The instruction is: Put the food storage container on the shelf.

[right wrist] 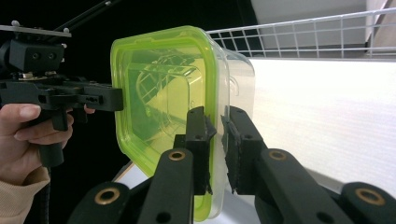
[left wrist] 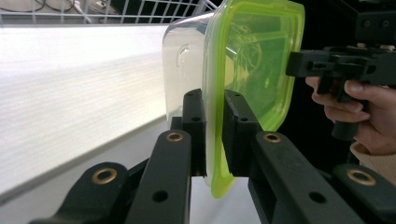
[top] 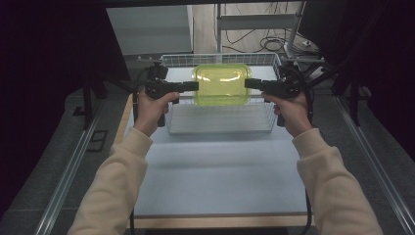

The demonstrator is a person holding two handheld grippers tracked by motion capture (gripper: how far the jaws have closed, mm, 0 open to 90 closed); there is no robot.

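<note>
A clear plastic container with a yellow-green lid [top: 221, 84] hangs above the white wire basket [top: 220, 128], held level between my two grippers. My left gripper [top: 195, 86] is shut on the rim at the container's left end; in the left gripper view its pads [left wrist: 236, 126] pinch the green lid edge [left wrist: 215, 140]. My right gripper [top: 247, 83] is shut on the rim at the right end, its pads [right wrist: 198, 140] clamping the lid's edge [right wrist: 212, 154]. In each gripper view the container [left wrist: 252, 60] [right wrist: 163, 93] stands on edge with the other hand's gripper [left wrist: 336, 65] [right wrist: 60, 95] behind it.
The basket sits at the far end of a pale blue tabletop [top: 215, 171]. Metal rails [top: 73, 166] run along both sides of the table. Behind the basket are a grey cabinet [top: 151, 29] and loose cables [top: 274, 44] on the floor.
</note>
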